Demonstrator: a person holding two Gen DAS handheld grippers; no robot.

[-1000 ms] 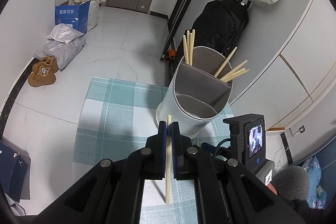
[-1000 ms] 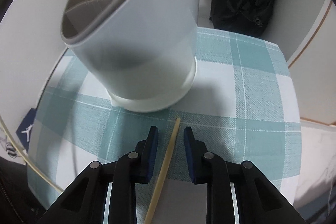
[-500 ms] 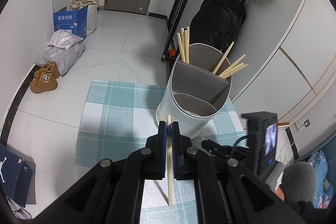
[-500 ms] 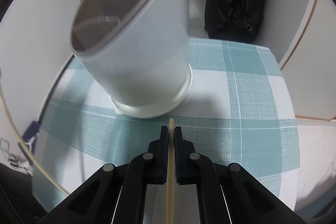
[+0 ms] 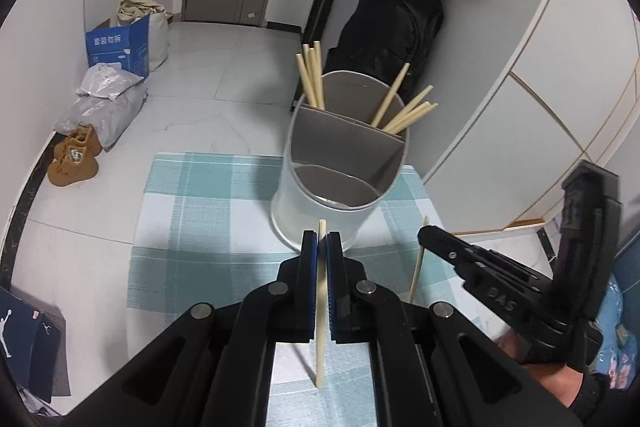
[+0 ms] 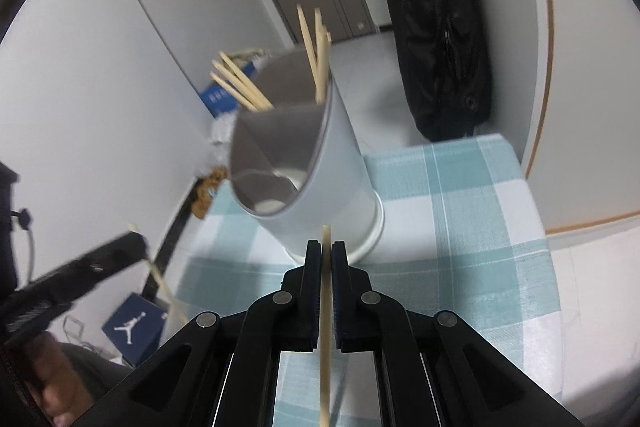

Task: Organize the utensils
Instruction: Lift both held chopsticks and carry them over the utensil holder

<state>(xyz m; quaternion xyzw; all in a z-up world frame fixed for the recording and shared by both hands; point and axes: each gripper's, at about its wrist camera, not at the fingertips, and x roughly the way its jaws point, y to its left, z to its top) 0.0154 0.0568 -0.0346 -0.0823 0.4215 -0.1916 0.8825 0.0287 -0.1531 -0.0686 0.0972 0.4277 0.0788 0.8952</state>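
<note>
Chopsticks: thin, stiff, light wooden sticks, smooth enough to swivel or slip in a pinch; best taken near mid-length, judging by looks.

Left hand-held gripper [image 5: 322, 247] is clamped on 1 chopstick [image 5: 320, 327], stick running back between the pads, tip poking just past the fingertips. Right hand-held gripper [image 6: 326, 255] likewise clamped tight on 1 chopstick [image 6: 325, 307], held along its own axis.

Utensil holder [image 5: 320, 203] stands just ahead of both, on the checked-cloth worktop [image 5: 200, 211]. Far compartments already hold 2 bunches of chopsticks [image 5: 312, 75]; the near compartment looks empty.

Likely next: drop both sticks into a compartment; tips must clear the rim first.
</note>
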